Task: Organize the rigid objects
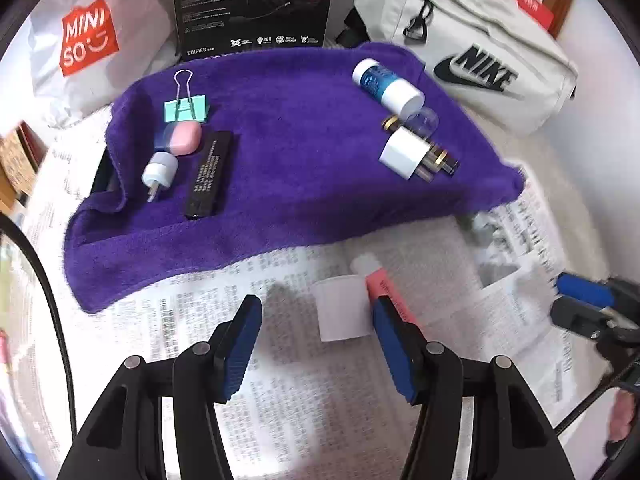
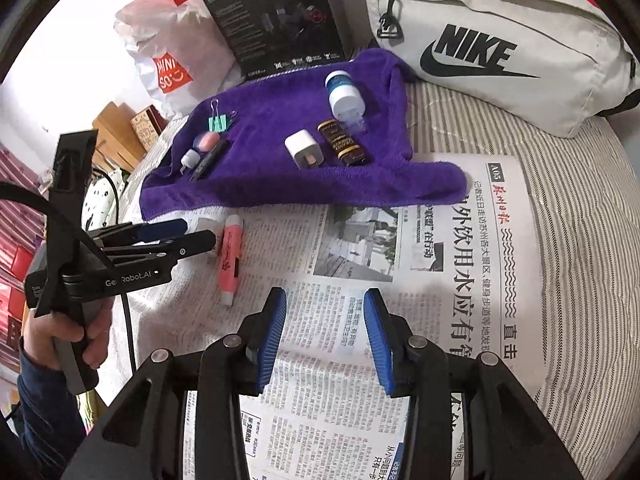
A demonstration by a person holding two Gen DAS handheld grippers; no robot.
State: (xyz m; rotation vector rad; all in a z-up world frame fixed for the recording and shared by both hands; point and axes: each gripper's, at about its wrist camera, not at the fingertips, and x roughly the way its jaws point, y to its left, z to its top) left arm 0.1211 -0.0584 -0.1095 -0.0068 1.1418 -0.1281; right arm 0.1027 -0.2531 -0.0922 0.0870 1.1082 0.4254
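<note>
A purple towel (image 1: 288, 152) (image 2: 272, 168) lies on newspaper and carries small items: a teal binder clip (image 1: 186, 106), a pink case (image 1: 182, 138), a small white plug (image 1: 160, 170), a black stick (image 1: 208, 174), a blue-and-white bottle (image 1: 386, 84) (image 2: 344, 94), a white charger (image 1: 404, 152) (image 2: 304, 148) and a dark gold-banded tube (image 2: 344, 142). A pink highlighter (image 2: 230, 256) (image 1: 384, 284) and a white cap (image 1: 342, 306) lie on the newspaper. My left gripper (image 1: 316, 316) (image 2: 200, 234) is open, around the cap, beside the highlighter. My right gripper (image 2: 325, 308) is open and empty over the newspaper.
A white Nike bag (image 1: 472, 48) (image 2: 500, 40) sits at the back right. A black Edifier box (image 1: 252, 4) (image 2: 276, 16) and a Miniso bag (image 1: 88, 40) (image 2: 172, 72) stand behind the towel. Newspaper (image 2: 440, 260) covers a striped bed surface (image 2: 580, 220).
</note>
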